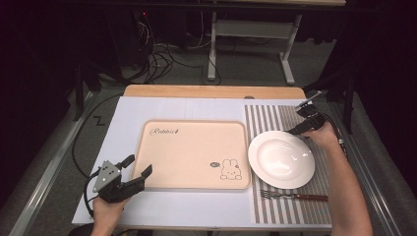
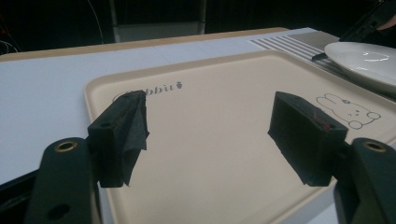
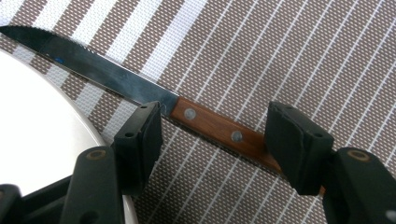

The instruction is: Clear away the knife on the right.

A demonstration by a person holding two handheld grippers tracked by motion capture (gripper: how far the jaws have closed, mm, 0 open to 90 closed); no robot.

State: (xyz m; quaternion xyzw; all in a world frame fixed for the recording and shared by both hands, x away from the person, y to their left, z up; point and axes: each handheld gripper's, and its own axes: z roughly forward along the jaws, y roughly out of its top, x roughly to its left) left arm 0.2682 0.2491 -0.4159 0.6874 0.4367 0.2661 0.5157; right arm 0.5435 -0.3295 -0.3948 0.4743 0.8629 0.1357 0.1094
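On the striped mat (image 1: 290, 115), near far right corner of table, the knife (image 3: 154, 100) lies just beside the plate (image 1: 281, 159). Right gripper (image 3: 215, 135) is open w/ jaws at both ends of the wooden handle, so along its long axis, not across. Left gripper (image 2: 210, 135) open, empty, over the tray (image 1: 194, 125).
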